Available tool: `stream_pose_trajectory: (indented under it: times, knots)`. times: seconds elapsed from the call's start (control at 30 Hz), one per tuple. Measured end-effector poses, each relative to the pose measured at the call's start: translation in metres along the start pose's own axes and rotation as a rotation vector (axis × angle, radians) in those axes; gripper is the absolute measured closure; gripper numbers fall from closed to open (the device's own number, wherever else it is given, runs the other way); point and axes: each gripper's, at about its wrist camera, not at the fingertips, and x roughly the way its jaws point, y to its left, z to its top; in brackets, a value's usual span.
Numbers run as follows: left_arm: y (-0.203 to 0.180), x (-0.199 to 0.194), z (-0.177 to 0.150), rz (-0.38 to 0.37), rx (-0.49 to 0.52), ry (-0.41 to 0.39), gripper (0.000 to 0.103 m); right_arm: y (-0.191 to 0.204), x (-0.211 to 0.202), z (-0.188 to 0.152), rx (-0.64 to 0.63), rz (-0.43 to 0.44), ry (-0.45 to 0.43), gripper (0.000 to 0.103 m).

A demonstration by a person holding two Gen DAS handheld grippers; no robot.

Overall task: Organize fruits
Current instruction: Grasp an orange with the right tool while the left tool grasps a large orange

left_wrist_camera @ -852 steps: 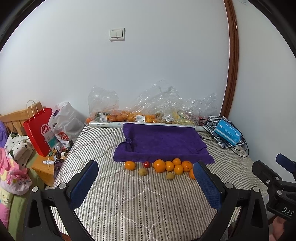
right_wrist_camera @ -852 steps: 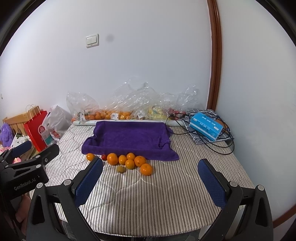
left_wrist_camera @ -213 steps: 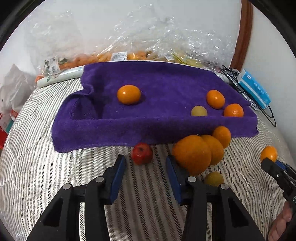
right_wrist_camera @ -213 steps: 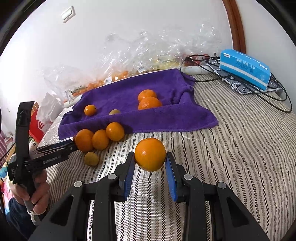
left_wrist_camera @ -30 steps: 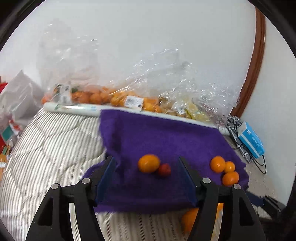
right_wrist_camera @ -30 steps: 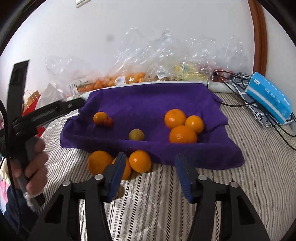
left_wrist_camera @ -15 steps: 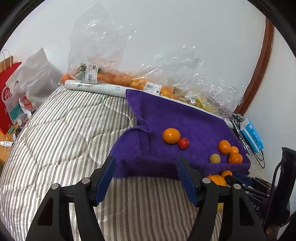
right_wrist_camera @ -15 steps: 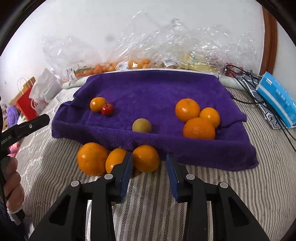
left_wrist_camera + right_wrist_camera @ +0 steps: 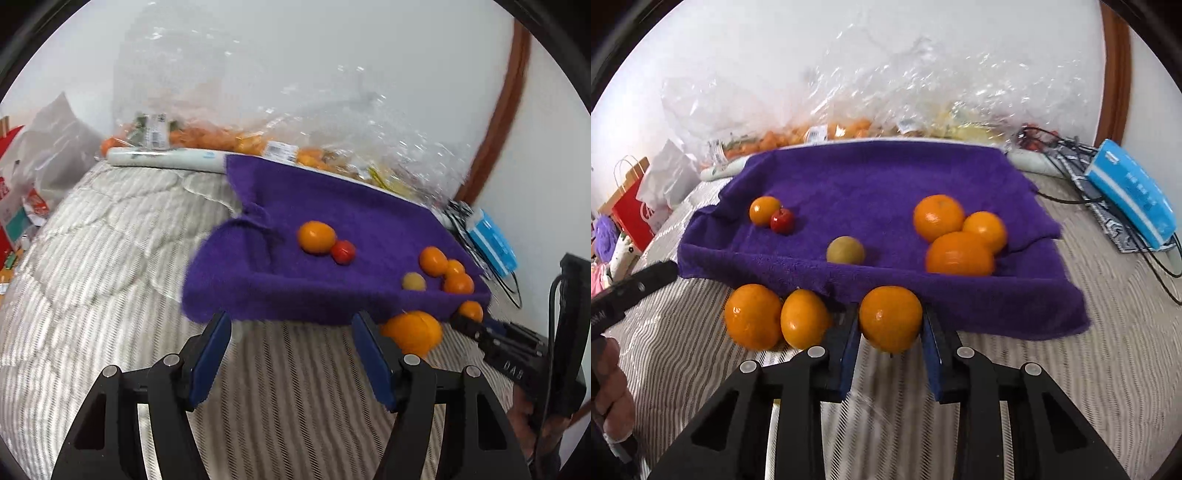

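Room interior: white wall, striped quilted mattress.
A plain white wall [image 9: 775, 55] is edged at right by a brown wooden trim [image 9: 1115, 74]. A grey-and-white striped quilted mattress [image 9: 92, 258] is seen below; even, diffuse light is cast throughout.

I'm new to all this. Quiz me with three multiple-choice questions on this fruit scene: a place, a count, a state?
1. Where is the small red fruit? A on the floor; B on the purple towel, touching a small orange; C inside the plastic bags.
2. How many fruits lie on the towel? A four; B six; C nine.
3. How are the left tongs? A open, holding nothing; B clamped on an orange; C clamped on the towel.
Answers: 1 B, it rests against the orange. 2 B, two at left, a yellowish fruit in the middle, three oranges at right. 3 A, only striped cover shows between them.
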Motion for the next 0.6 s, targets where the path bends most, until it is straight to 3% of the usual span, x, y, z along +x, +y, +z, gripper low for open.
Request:
stream_pose_trajectory:
  times: [0.33, 0.4, 0.6]
  knots:
    - [-0.04, 0.016, -0.011, -0.164, -0.027, 0.072, 0.038, -0.042, -0.028, -0.029, 0.018, -0.049, -0.012, 0.071]
    - [-0.045, 0.022, -0.012, -0.175, -0.039, 0.084, 0.039, -0.042, -0.03, -0.035, 0.0, -0.069, -0.012, 0.071]
    - [-0.056, 0.041, -0.014, -0.179, -0.061, 0.125, 0.039, -0.044, -0.033, -0.038, 0.002, -0.007, -0.024, 0.071]
